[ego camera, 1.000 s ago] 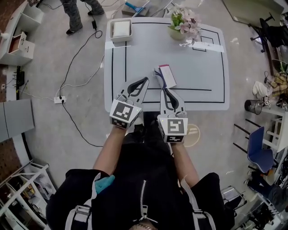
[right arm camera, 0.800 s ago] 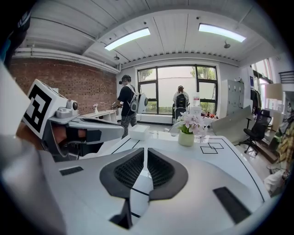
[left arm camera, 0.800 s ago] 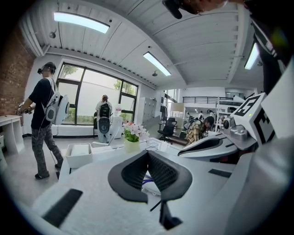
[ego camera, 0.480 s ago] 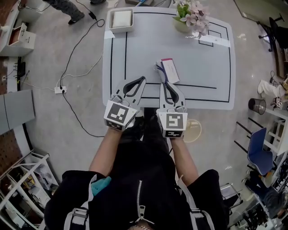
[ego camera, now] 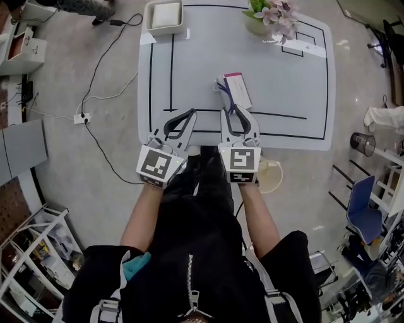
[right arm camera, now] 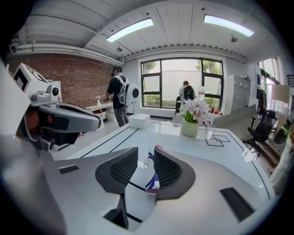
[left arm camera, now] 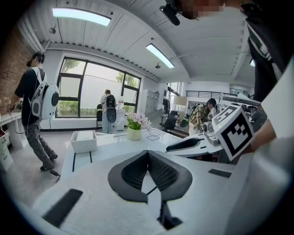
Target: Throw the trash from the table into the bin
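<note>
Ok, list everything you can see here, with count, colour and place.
table: one, white with black lines, centre
wrapper: one, white, pink and blue, table's near half
tray: one, white, far left corner
flower pot: one, pale, pink blooms, far right
bin: one, beige, floor by near edge
left gripper: one, white, jaws together, near edge
right gripper: one, white, jaws opening, wrapper just ahead, not gripped

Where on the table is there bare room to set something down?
Free: the left half between the white tray and the near edge, and the right side below the flower pot. Crowded: near-centre, around the packet.
</note>
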The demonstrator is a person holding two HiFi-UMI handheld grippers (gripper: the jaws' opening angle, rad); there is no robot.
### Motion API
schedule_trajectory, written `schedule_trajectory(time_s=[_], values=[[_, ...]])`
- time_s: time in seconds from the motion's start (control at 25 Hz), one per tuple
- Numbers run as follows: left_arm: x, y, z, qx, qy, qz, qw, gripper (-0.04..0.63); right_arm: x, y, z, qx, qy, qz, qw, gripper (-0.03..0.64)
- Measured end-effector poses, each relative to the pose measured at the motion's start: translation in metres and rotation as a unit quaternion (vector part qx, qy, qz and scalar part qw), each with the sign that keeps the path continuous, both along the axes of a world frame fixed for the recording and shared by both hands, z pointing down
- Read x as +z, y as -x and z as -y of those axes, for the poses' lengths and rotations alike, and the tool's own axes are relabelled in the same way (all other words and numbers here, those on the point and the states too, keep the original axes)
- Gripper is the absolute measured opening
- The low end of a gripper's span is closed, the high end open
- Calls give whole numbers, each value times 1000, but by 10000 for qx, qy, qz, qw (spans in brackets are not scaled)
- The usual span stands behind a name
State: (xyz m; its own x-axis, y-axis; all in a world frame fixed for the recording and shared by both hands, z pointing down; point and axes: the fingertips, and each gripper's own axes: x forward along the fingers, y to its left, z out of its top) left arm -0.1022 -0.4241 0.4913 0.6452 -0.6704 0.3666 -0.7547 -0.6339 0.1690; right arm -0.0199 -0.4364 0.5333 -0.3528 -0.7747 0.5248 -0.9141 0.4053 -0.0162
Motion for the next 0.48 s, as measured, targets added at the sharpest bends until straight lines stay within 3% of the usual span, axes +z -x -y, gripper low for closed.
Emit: schedule_trajectory(time_s=[0.28,0.48], values=[[11,12,-11,-55,119,168,9998,5,30,-12,7,76,-65,-403,9991,228],[16,27,-18,-136,157,342,9992,5,50,-15,14,2,-103,-793,9968,265]])
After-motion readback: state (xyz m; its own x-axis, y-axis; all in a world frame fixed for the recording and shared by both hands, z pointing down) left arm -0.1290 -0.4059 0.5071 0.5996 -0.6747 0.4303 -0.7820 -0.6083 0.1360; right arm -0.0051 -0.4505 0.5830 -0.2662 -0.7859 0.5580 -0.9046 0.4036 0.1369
